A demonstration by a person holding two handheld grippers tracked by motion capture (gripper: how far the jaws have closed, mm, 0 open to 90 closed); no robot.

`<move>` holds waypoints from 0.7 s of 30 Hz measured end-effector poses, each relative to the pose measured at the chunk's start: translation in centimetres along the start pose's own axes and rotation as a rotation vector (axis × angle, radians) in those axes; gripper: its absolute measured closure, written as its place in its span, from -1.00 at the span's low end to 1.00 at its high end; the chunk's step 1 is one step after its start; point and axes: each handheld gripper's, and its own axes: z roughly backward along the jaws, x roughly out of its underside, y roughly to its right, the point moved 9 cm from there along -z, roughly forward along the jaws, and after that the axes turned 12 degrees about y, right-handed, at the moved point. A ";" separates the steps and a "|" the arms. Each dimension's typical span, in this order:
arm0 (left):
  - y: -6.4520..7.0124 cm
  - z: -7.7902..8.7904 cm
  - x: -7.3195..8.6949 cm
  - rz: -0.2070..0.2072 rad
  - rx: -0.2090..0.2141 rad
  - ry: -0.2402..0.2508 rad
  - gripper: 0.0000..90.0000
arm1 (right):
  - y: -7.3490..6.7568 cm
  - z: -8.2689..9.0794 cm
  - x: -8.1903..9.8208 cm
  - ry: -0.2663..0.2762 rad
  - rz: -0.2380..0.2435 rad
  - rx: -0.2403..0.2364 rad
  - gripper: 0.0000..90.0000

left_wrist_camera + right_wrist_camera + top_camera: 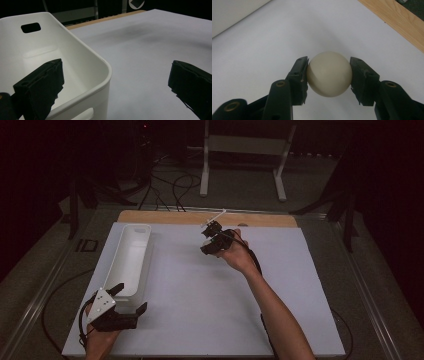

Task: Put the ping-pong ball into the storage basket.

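Room: dark surround, cables on the floor and a white frame stand (pixel 245 150) beyond the far edge.

Tabletop (pixel 200 305): matte white sheet over a wooden board (pixel 150 216); wood shows along the far edge. Smooth and flat, so a round thing would likely roll on it if let go.

White bin (pixel 127 257): long, open, empty as far as seen, along the left side.

Left hand-held gripper (pixel 131 301): jaws spread wide with nothing gripped, straddling the near corner of the bin.

Right hand-held gripper (pixel 328 72): closed on the ball (pixel 329 73), one pad on each side at its widest part, near the far middle of the tabletop.

Ball: cream, smooth, apparently hard. Judged slippery; grip across the equator, as now, or it may squirt out.
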 end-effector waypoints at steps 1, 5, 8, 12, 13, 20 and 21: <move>0.0 0.0 0.0 0.000 0.000 0.000 -0.98 | -0.1 0.0 -0.1 0.001 -0.001 -0.003 0.12; 0.0 0.0 0.0 0.000 0.000 0.001 -0.98 | -0.5 0.1 -0.3 0.006 0.012 -0.011 0.12; 0.0 0.0 0.0 -0.002 0.000 -0.002 -0.98 | -0.8 0.1 -0.5 0.009 0.019 -0.016 0.12; 0.0 0.0 0.0 -0.003 0.000 -0.002 -0.98 | -1.1 0.2 -0.8 0.014 0.025 -0.019 0.12; 0.0 0.0 0.0 -0.003 0.000 -0.001 -0.98 | -1.2 0.2 -0.9 0.015 0.029 -0.021 0.12; 0.0 0.0 0.0 -0.003 0.001 -0.004 -0.98 | -1.6 0.3 -1.2 0.024 0.031 -0.030 0.12; 0.0 0.0 0.0 -0.003 0.001 -0.003 -0.98 | -1.6 0.2 -1.2 0.023 0.030 -0.030 0.12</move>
